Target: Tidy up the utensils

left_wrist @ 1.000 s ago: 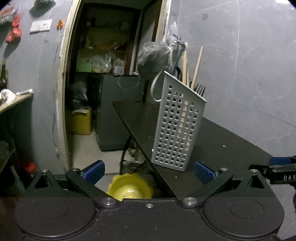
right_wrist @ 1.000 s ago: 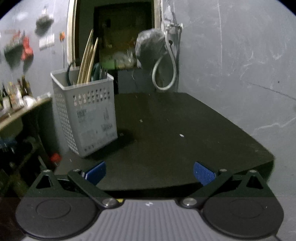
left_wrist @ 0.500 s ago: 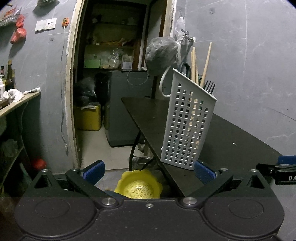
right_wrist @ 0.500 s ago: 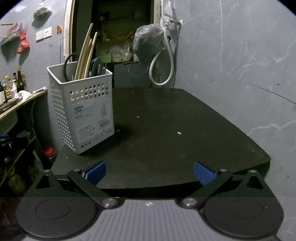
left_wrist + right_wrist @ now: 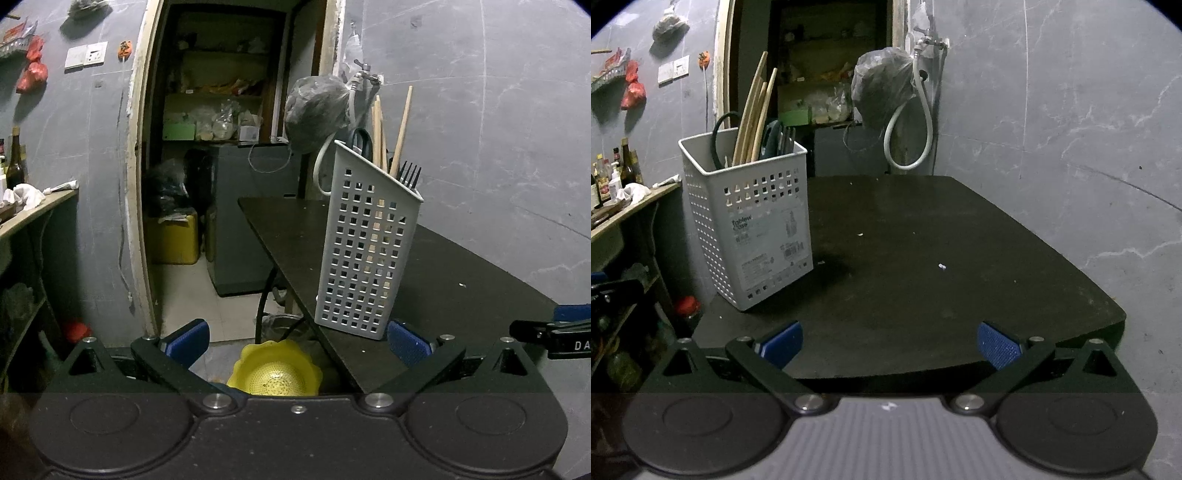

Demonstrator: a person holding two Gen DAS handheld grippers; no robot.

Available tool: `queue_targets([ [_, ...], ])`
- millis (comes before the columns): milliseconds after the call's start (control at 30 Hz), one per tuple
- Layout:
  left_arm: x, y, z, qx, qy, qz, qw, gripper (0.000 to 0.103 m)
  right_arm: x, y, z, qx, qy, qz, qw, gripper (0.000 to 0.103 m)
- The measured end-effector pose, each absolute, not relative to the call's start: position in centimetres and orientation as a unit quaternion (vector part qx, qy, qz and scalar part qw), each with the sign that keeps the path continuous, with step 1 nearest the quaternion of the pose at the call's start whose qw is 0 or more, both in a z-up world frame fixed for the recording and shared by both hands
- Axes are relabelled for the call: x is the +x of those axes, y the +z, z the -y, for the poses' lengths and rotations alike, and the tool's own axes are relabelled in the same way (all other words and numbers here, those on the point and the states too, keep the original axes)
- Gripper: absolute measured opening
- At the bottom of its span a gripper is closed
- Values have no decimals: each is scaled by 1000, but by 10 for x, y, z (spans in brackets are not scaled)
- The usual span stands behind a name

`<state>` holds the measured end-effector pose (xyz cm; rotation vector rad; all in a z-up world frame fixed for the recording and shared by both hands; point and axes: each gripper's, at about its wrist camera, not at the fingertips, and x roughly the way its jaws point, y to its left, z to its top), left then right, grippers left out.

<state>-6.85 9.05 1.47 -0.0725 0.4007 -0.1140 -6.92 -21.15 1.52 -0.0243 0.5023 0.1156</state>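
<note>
Black table [image 5: 923,258] bears utensil basket [image 5: 750,218] beyond both grippers' spread, empty jaws.

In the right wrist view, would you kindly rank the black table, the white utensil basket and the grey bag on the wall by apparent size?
1. black table
2. white utensil basket
3. grey bag, though it hangs farther away, so its true size is unsure.

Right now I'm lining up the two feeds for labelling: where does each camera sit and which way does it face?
Left wrist: on the left gripper, off the table's left edge, facing the white basket and doorway; the right gripper's tip shows at far right.
Right wrist: on the right gripper, at the table's near edge, facing across it toward the wall.
Shared: basket, table, hanging grey bag.
</note>
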Motion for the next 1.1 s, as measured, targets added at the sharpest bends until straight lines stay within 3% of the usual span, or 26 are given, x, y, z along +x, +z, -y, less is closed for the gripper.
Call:
queue_targets([
  [1100, -71, 14, -89, -36, -58, -194, 979, 102, -63, 12, 216, -13, 49, -254, 966, 103],
])
